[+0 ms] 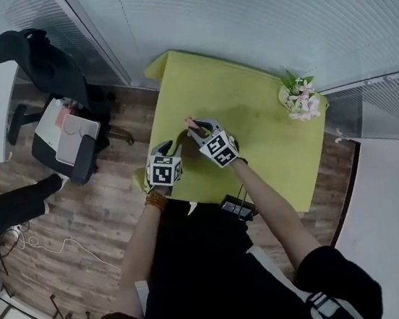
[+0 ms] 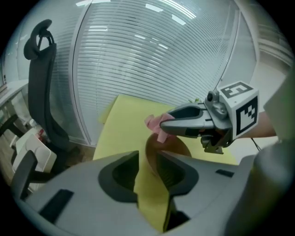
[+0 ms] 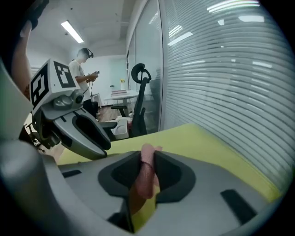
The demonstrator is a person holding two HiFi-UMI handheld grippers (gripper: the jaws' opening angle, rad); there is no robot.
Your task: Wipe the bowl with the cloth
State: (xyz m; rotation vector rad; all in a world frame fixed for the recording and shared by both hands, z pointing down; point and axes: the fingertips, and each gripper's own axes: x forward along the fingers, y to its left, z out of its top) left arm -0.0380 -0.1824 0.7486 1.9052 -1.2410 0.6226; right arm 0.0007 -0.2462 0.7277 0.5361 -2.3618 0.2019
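A brown bowl [image 2: 174, 146] sits on the yellow-green table [image 1: 251, 112]. Its near rim lies between the parted jaws of my left gripper [image 2: 147, 159], close to the right-hand jaw, with the table showing through the gap. My right gripper [image 3: 147, 159] is shut on a pink cloth [image 3: 146, 171] that fills the slot between its jaws. In the left gripper view, the right gripper [image 2: 168, 122] hangs just above the bowl's far rim, and the cloth [image 2: 155, 123] sticks out of its tip. In the head view, both grippers meet near the table's left front part, and the bowl is mostly hidden.
A small bunch of flowers [image 1: 301, 98] stands at the table's far right corner. A black office chair [image 1: 49, 65] with things on its seat is on the wooden floor to the left. Blinds behind glass run along the far side. A person [image 3: 83, 69] stands far off.
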